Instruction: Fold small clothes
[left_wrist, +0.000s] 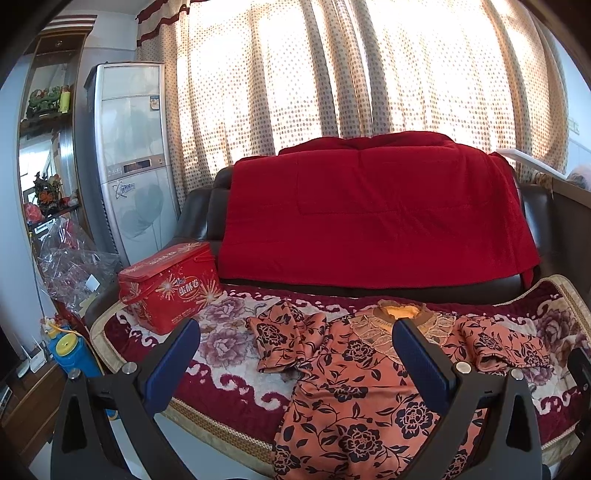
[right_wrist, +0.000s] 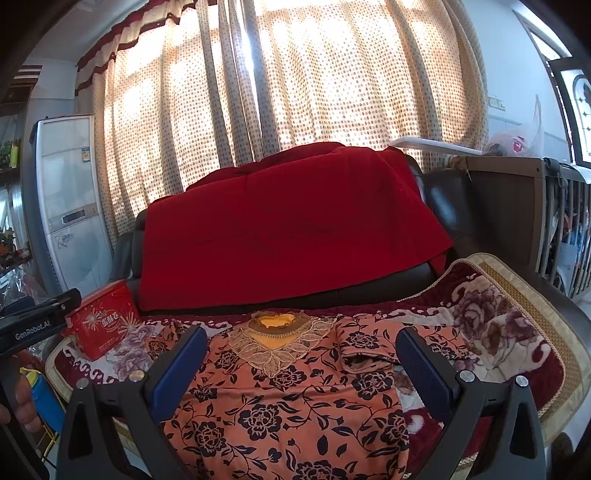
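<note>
An orange top with black flowers (left_wrist: 354, 398) lies flat on the sofa's floral seat cover (left_wrist: 221, 354), lace collar (left_wrist: 402, 321) toward the backrest, its hem hanging over the front edge. Its left sleeve (left_wrist: 284, 339) and right sleeve (left_wrist: 506, 347) lie bent at its sides. My left gripper (left_wrist: 295, 332) is open and empty, above the top's left half. The top also shows in the right wrist view (right_wrist: 295, 406), where my right gripper (right_wrist: 301, 339) is open and empty over its chest, below the collar (right_wrist: 277, 339).
A red tin box (left_wrist: 170, 284) stands on the seat's left end. A red blanket (left_wrist: 369, 214) drapes the backrest. A blue bottle (left_wrist: 70, 354) and clear plastic wrap (left_wrist: 70, 266) sit left of the sofa. The left gripper's body (right_wrist: 33, 325) shows at the right view's left edge.
</note>
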